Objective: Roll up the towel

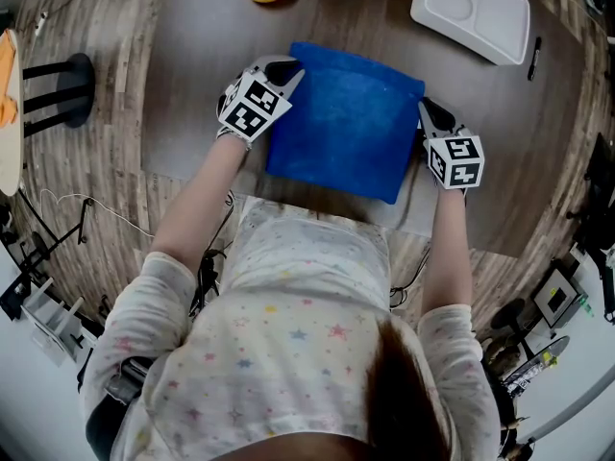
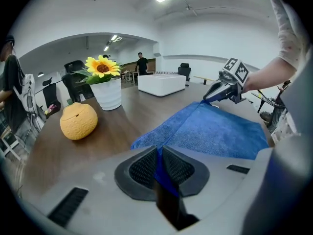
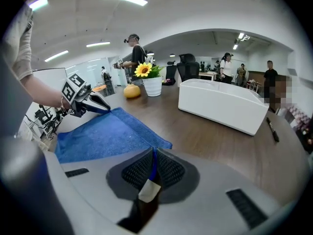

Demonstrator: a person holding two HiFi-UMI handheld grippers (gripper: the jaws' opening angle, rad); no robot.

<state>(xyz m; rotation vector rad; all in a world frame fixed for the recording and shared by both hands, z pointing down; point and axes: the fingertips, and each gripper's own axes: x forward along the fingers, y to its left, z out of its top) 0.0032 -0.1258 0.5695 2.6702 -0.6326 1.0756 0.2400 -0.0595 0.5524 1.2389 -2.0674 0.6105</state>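
- Blue towel (image 1: 346,128) lies spread on the table (image 1: 192,84).
- Left gripper (image 1: 286,71) pinches its far-left corner, right gripper (image 1: 429,113) its right edge.
- Soft, light, floppy; holding both sides should keep the roll even.

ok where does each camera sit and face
Head view: on the head, steeply down at the towel; both arms, torso show.
Left gripper view: on the left hand-held gripper, across the towel; own jaws, right arm show.
Right gripper view: on the right hand-held gripper, across the towel; own jaws, left arm show.
Shared: all three show the towel, both hand-held grippers pinching it.
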